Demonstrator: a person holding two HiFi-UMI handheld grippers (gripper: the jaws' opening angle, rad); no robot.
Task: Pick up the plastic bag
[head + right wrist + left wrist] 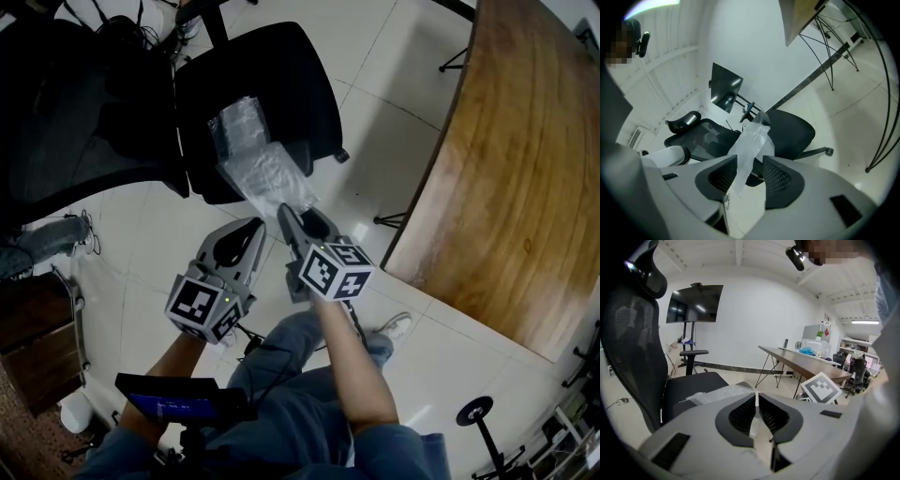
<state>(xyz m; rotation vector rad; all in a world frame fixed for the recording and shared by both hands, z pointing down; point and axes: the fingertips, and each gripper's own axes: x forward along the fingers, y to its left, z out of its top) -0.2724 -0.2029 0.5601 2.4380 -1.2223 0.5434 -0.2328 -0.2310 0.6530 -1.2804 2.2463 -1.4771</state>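
A clear, crumpled plastic bag is seen stretched from the seat of a black office chair towards the two grippers, which are held side by side above the pale tiled floor. The far end of the bag is draped on the seat, while the near end is raised off it and reaches the gripper tips.

The left gripper is pointed at the chair from the near side. In the left gripper view its fingers are drawn almost fully together, and a thin pale strip is caught in the narrow slit between them. This strip appears to be the edge of the bag, though the film is too fine there to be made out with certainty. The rest of the bag is visible just beyond the tips, lying over the seat edge.

The right gripper is held just beside the left one, rolled onto its side. Its fingers are parted, and the bag is seen running loosely through the gap between them without being pressed by either pad.

A curved wooden desk is set well apart to the right. A dark screen on a stand is seen behind the chair.
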